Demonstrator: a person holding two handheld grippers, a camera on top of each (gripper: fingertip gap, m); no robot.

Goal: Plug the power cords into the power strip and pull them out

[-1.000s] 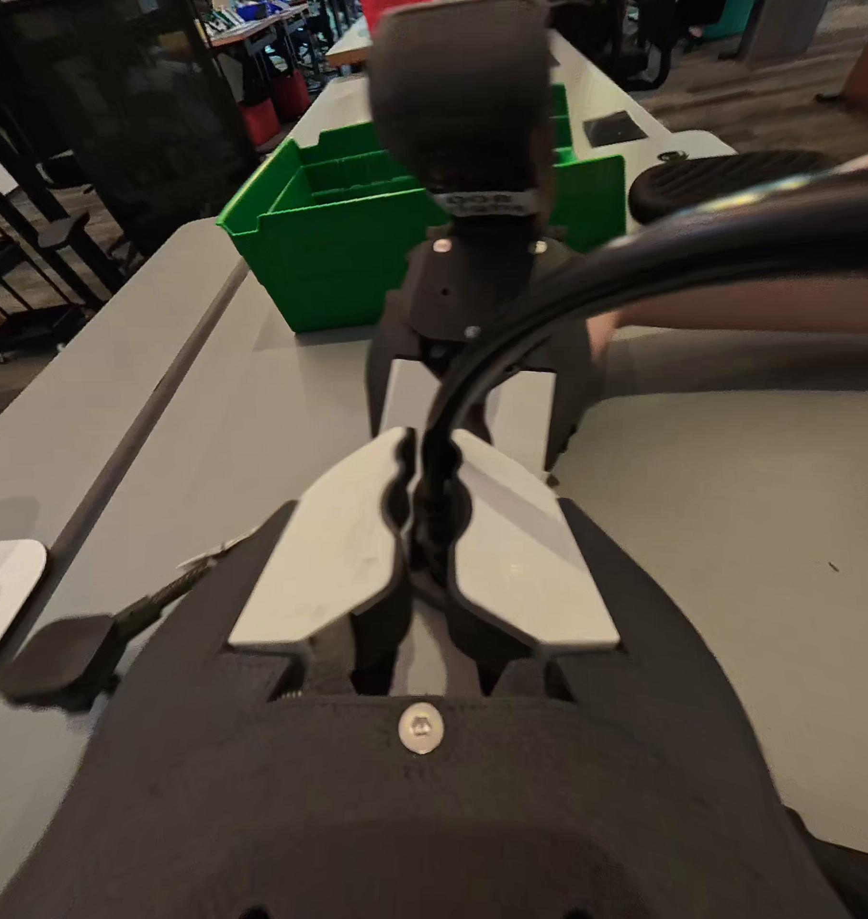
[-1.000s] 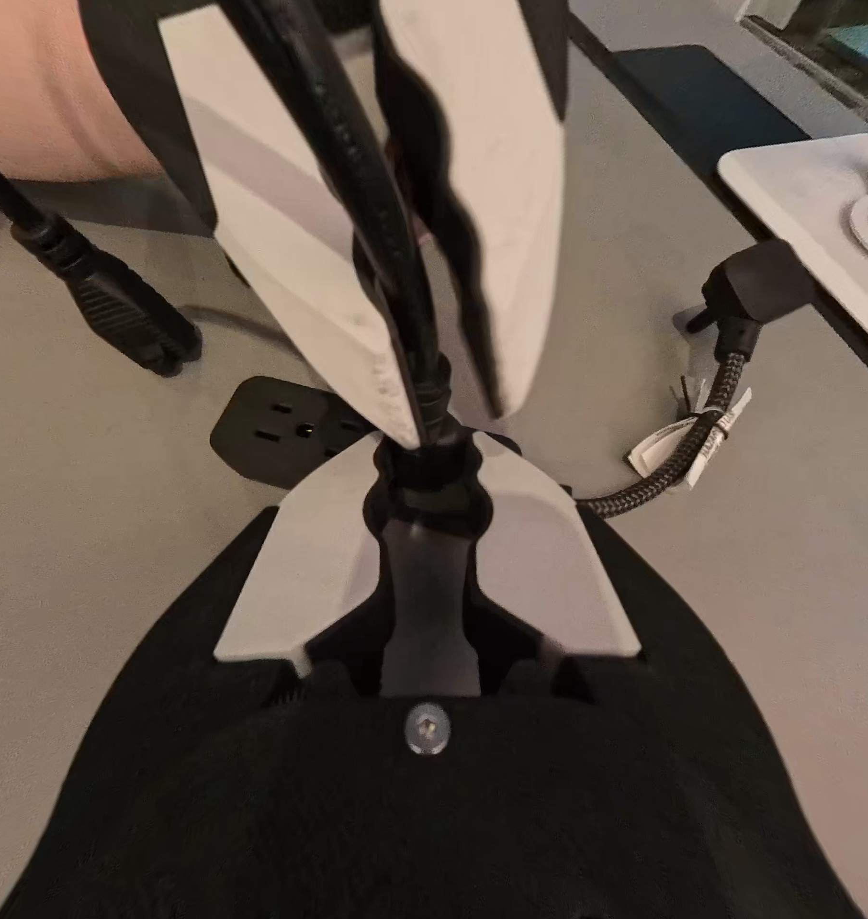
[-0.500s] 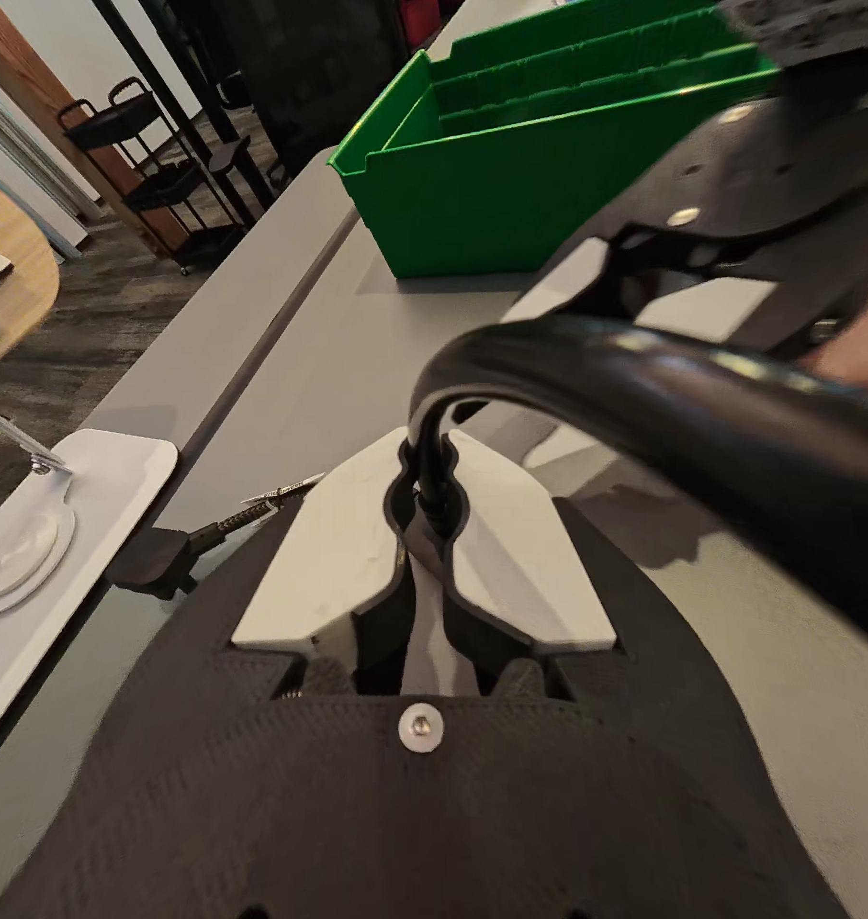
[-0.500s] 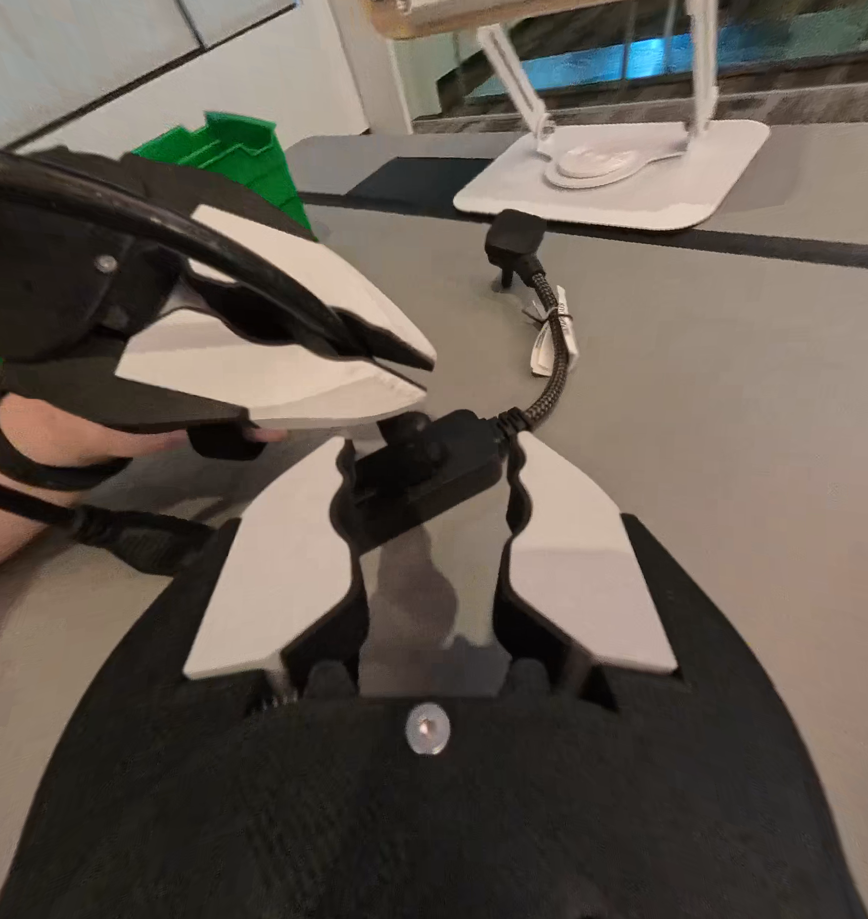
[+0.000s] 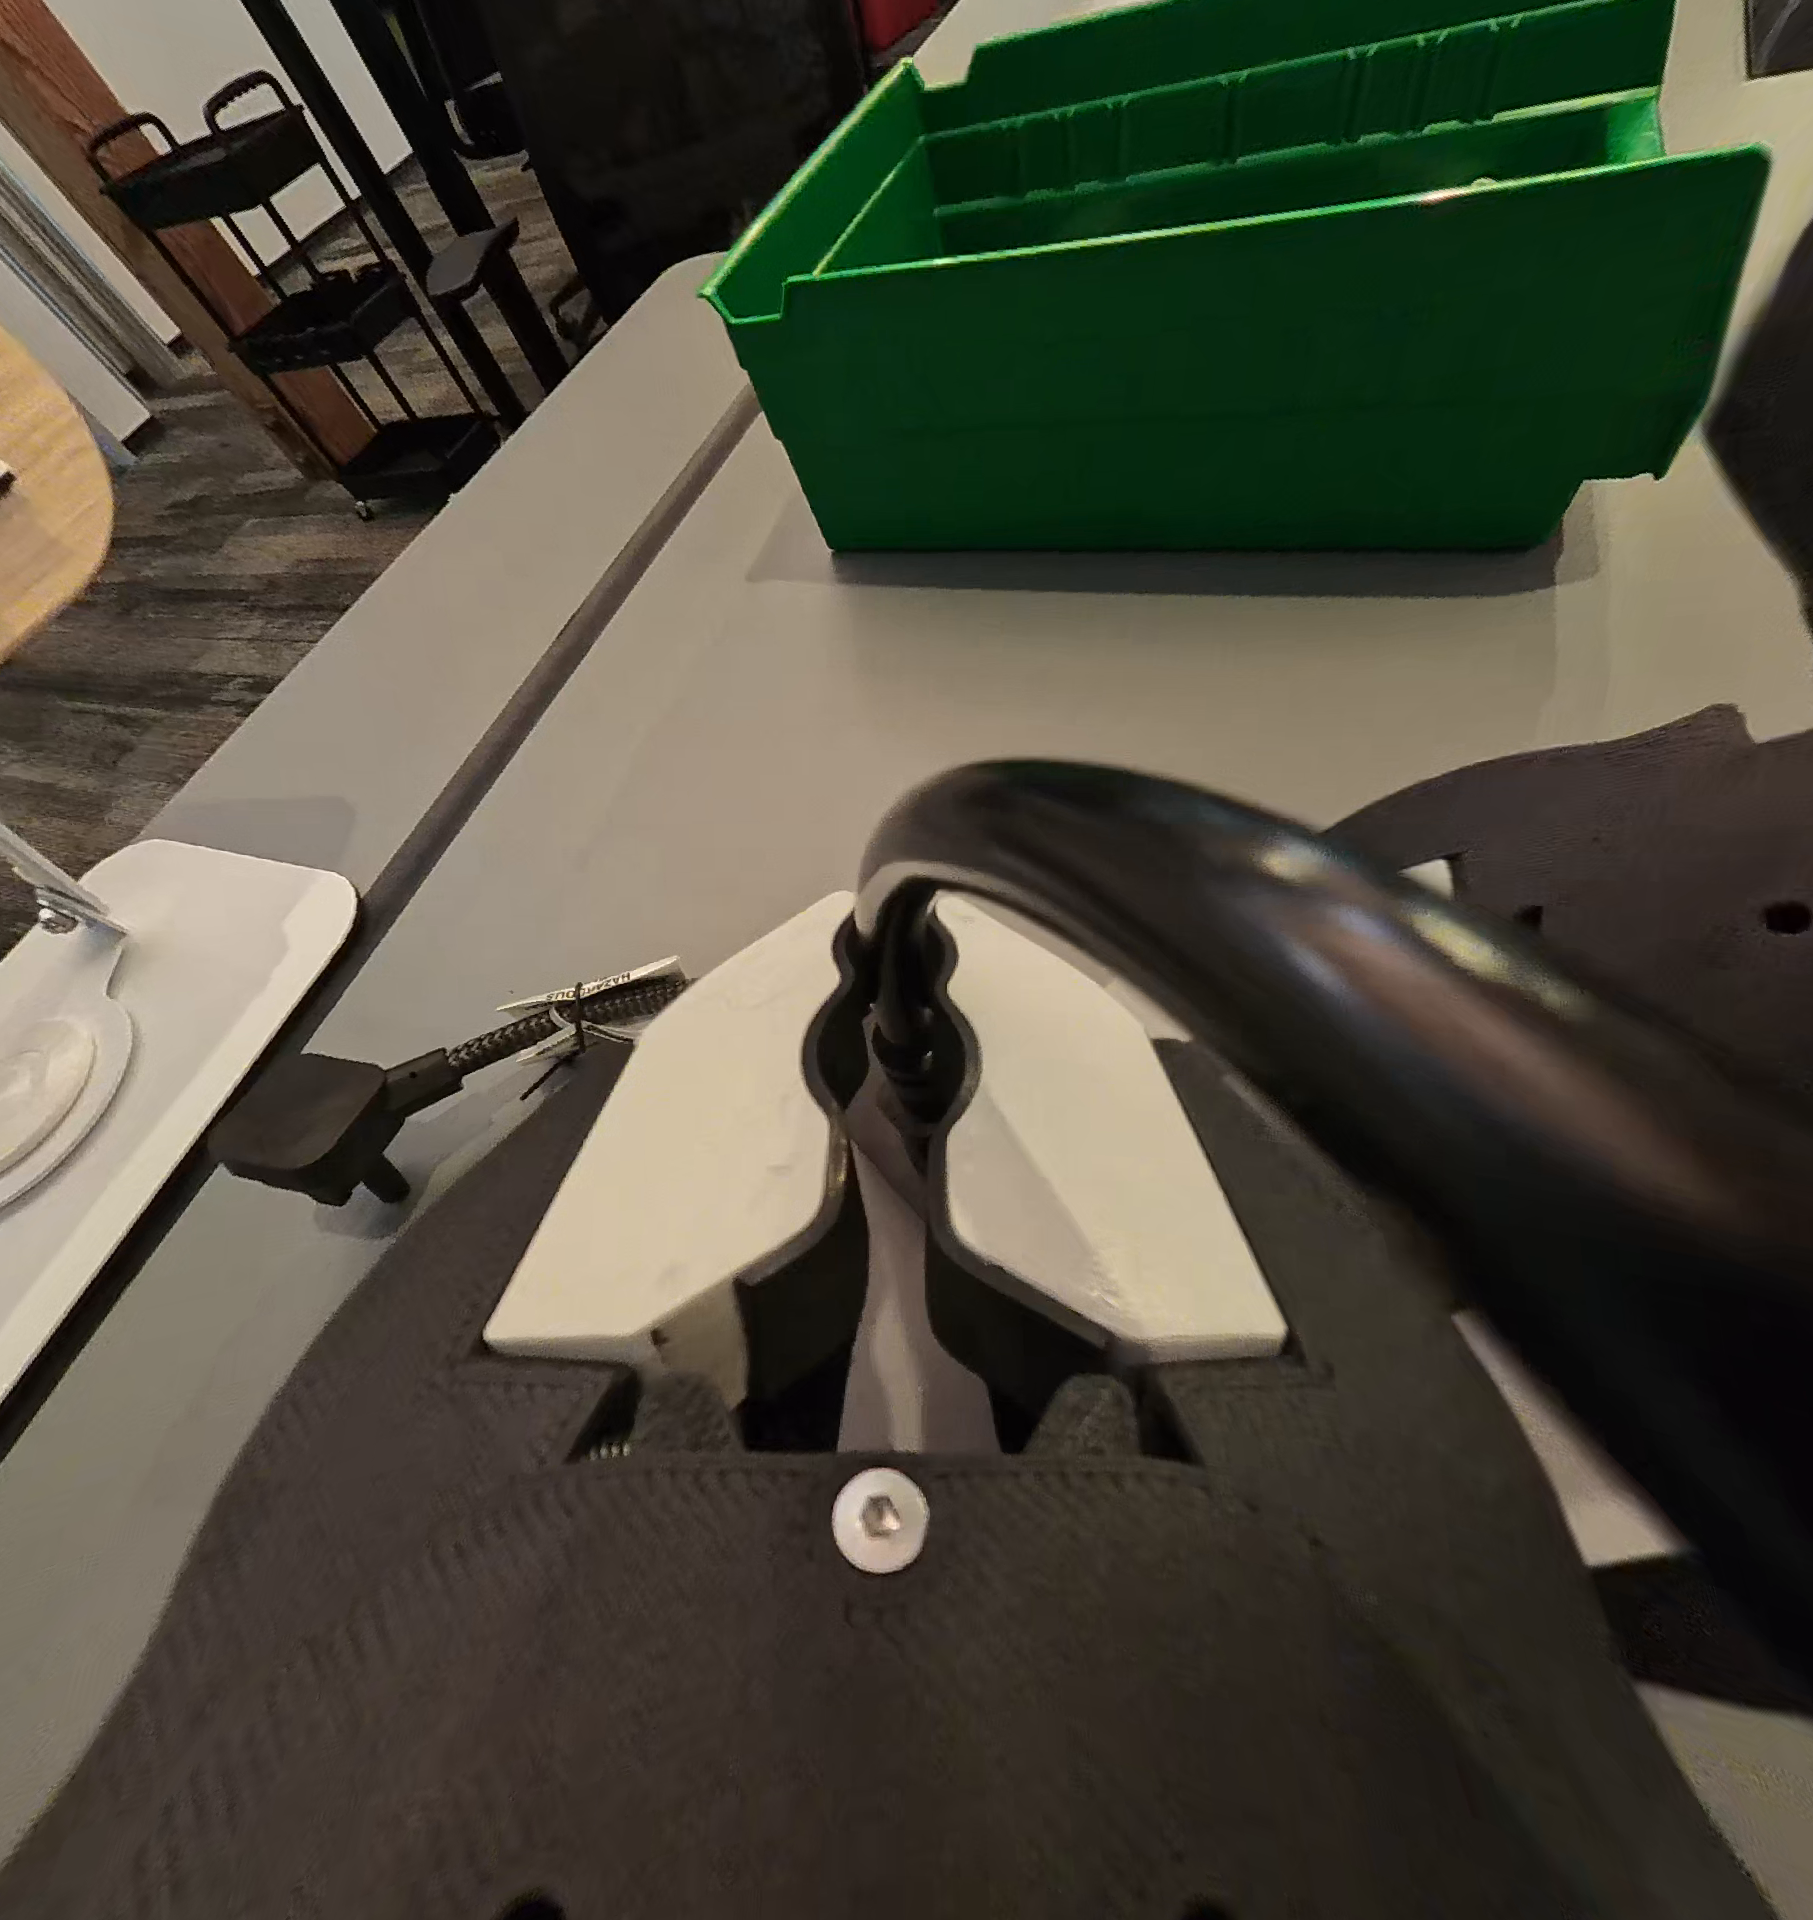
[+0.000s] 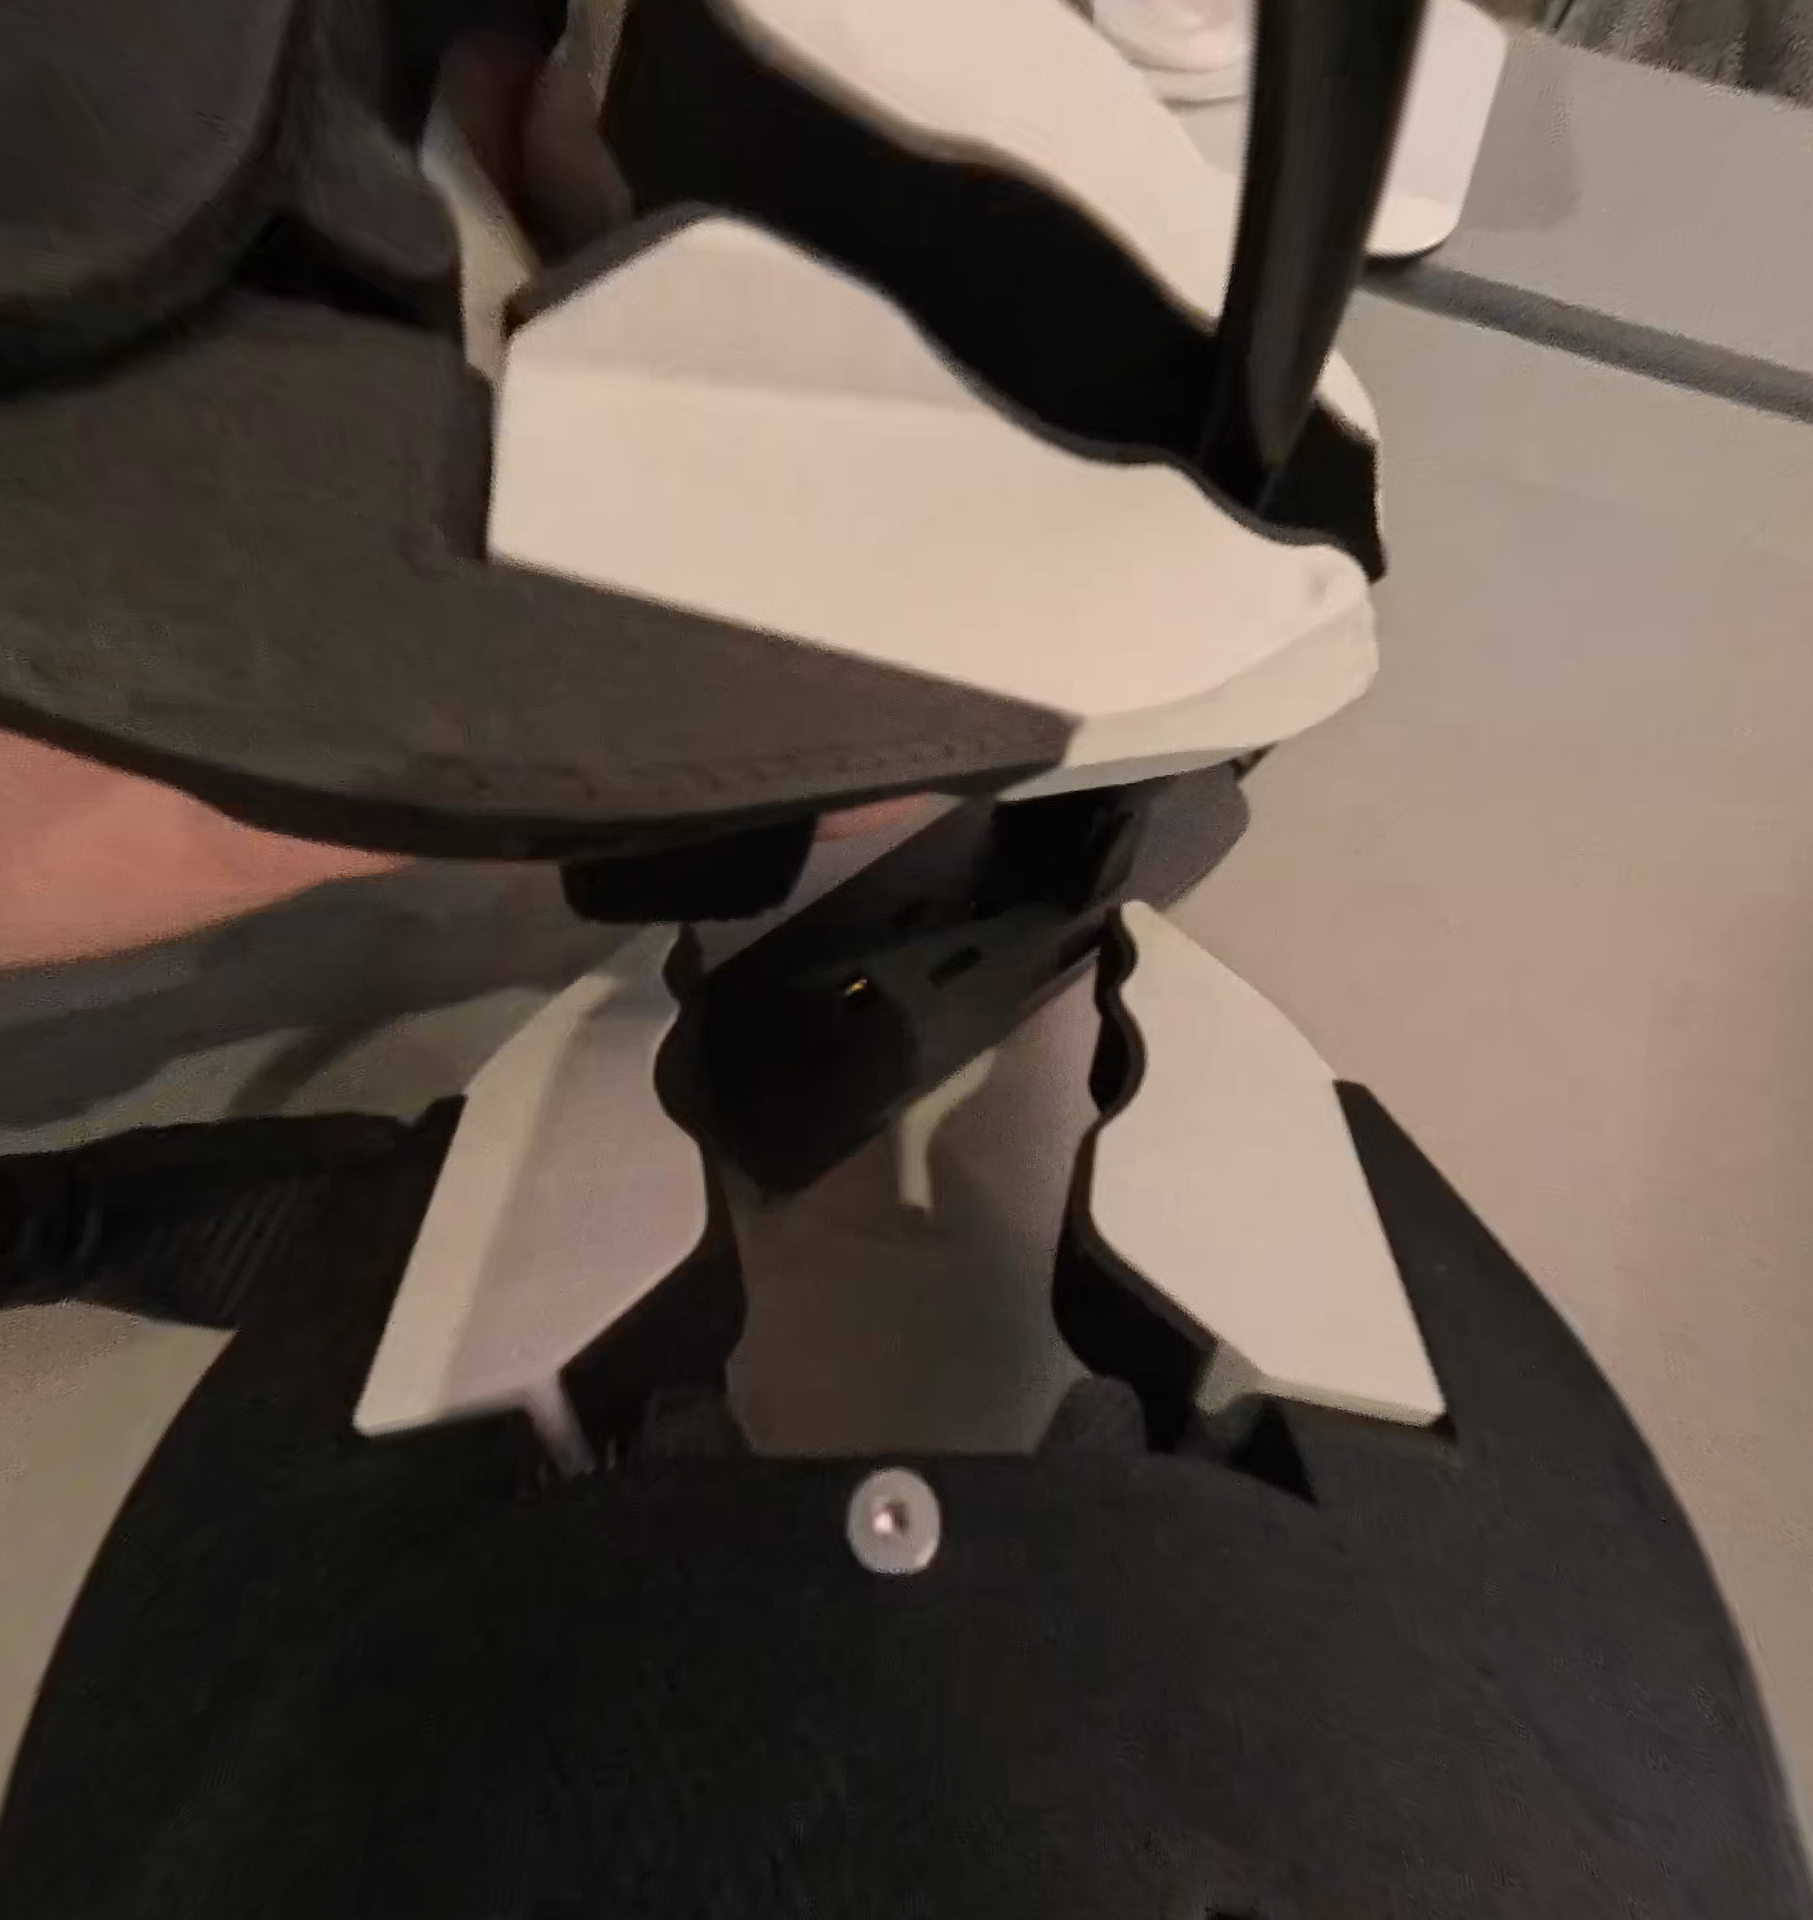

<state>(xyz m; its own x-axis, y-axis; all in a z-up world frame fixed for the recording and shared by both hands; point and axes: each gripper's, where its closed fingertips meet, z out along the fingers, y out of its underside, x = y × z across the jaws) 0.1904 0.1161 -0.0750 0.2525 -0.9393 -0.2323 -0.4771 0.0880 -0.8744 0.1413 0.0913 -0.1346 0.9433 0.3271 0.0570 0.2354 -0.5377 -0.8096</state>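
in the left wrist view, the left gripper point(image 5: 897, 997) sits nearest, its white fingers point(image 5: 694, 1132) closed tight on a black power cord point(image 5: 1245, 935) just above where the plug would be; the plug itself is hidden below the fingertips. the cord arches up and away to the right, probably held near its end so the plug can be steered straight down. just left of the gripper, a braided cable point(image 5: 559, 1023) with a flat black plug point(image 5: 304, 1127) and a paper tag lies loose on the grey table point(image 5: 673, 748), beside a white stand base point(image 5: 206, 997). farther back stands a green bin point(image 5: 1193, 395).

in the right wrist view, the right gripper point(image 6: 897, 997) is spread wide around the black power strip point(image 6: 881, 1029), which sits tilted between the fingers; whether they touch it is unclear, so the grip cannot be told. it seems placed there to brace the strip. just beyond, the left gripper hovers above the strip's sockets with the cord rising from it.
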